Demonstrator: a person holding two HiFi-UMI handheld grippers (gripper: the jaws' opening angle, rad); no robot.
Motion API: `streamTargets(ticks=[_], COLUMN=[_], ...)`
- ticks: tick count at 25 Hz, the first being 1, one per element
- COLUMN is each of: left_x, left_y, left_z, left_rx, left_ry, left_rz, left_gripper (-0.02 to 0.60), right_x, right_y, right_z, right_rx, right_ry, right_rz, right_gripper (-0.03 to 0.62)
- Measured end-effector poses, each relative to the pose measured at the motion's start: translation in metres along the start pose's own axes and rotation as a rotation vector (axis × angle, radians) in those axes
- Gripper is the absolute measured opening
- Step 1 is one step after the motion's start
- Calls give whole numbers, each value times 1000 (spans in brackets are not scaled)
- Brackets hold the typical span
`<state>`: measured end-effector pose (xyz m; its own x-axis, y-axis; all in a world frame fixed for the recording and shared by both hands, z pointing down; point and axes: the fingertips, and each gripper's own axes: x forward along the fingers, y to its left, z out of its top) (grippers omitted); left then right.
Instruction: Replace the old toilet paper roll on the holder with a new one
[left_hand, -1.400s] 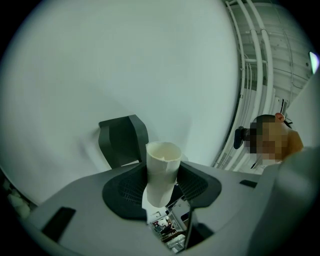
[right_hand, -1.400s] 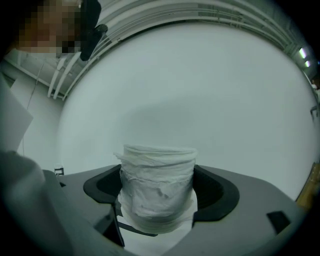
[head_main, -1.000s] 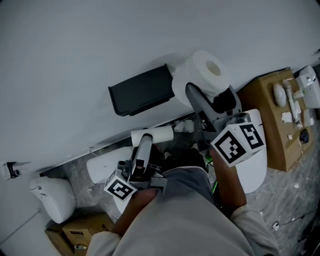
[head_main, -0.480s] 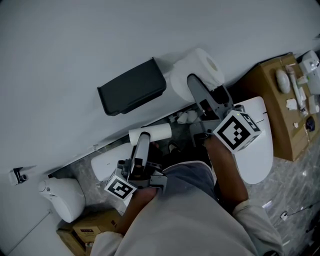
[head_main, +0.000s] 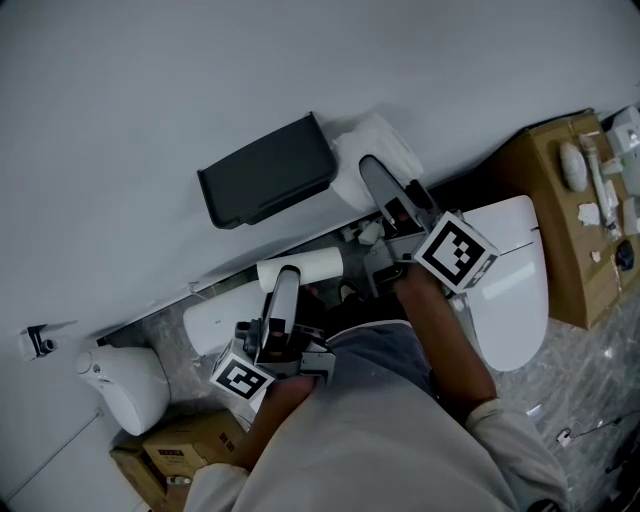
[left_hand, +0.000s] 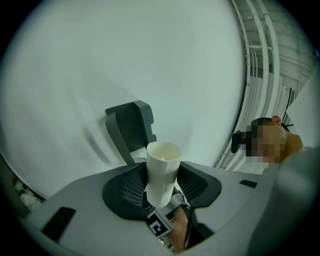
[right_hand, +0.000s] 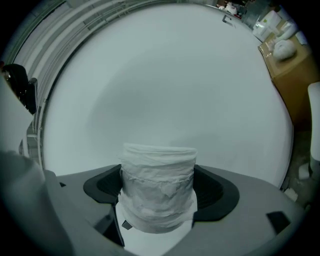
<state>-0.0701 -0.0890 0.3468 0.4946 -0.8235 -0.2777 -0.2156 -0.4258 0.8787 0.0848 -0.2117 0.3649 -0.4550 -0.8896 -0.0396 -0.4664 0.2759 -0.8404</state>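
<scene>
A black paper holder (head_main: 268, 170) hangs on the pale wall. Just right of it is the full white toilet paper roll (head_main: 388, 148), with my right gripper (head_main: 375, 178) shut on it. In the right gripper view that roll (right_hand: 159, 175) fills the gap between the jaws, facing the bare wall. Lower down, my left gripper (head_main: 291, 277) is shut on the old cardboard tube (head_main: 302, 267), which lies crosswise. In the left gripper view the tube (left_hand: 163, 162) stands upright between the jaws, with the holder (left_hand: 131, 129) behind it.
A white toilet lid (head_main: 512, 290) lies under my right arm, with its tank (head_main: 212, 322) at the left. A cardboard box (head_main: 572, 225) with small items stands at the right. A white bin (head_main: 122, 388) and another box (head_main: 182, 450) sit at the lower left.
The right gripper has sunk towards the holder's right end and rolled, so the new roll's hole no longer faces the head camera. The left gripper and tube have stayed put.
</scene>
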Motion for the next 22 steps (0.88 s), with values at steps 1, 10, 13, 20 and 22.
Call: streamTargets(ticks=[1, 10, 13, 20, 22], left_x=[-4, 4, -2, -15, -10], left_y=[4, -6, 2, 12, 6], left_z=[1, 0, -1, 5, 7], left_rx=[11, -41, -32, 1, -24], left_ry=[-1, -42, -44, -62, -80], left_rz=[13, -15, 10, 40, 12], left_gripper=[175, 175, 175, 175, 175], right_x=[1, 2, 3, 2, 1], right_y=[-1, -20, -20, -13, -11], right_z=[-2, -27, -36, -51, -56], right_rx=[12, 253, 282, 288, 296], right_ry=[3, 25, 40, 73, 86], right_rz=[2, 19, 37, 112, 138], right_gripper=[437, 437, 437, 436, 436])
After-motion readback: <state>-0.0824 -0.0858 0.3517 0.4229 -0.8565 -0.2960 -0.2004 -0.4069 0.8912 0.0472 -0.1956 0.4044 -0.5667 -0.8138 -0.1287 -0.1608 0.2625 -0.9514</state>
